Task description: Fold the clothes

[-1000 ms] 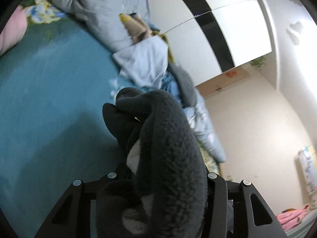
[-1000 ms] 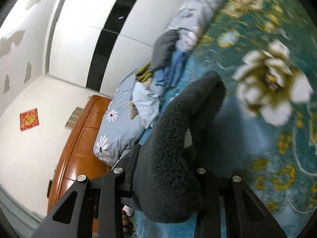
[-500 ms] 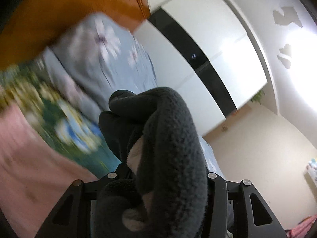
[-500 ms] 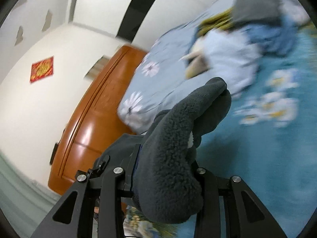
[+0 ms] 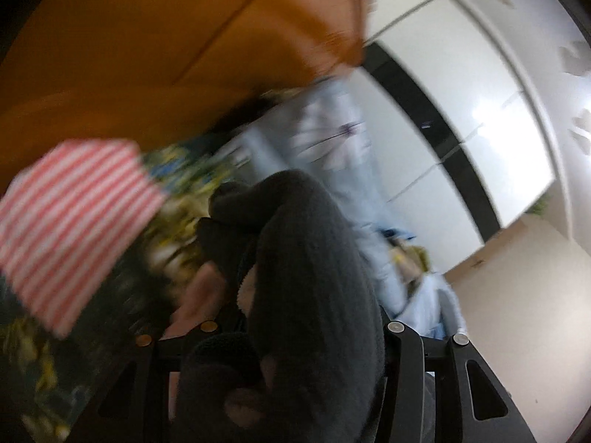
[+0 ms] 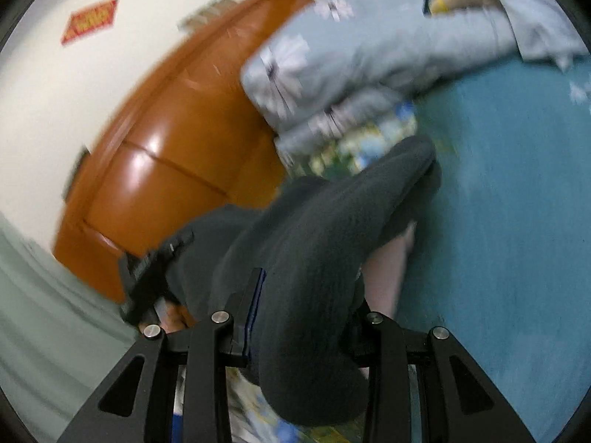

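Both grippers, left (image 5: 295, 332) and right (image 6: 295, 317), are clamping bunched grey fleece (image 5: 310, 277); thick folds could be slipping free toward six o'clock.

This is a home bedroom: a bed with a teal floral sheet (image 6: 498, 221), a polished wooden headboard (image 6: 166, 155), a pale blue flowered duvet (image 6: 369, 55), a white wardrobe (image 5: 461, 110) and a red wall decoration (image 6: 90, 18).

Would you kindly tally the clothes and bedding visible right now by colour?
Dark grey fleece garment, held in both grippers: 1
Red-and-white striped cloth: 1
Pale blue floral quilt: 1
Teal floral bedsheet: 1
Pink cloth: 1
Total: 5
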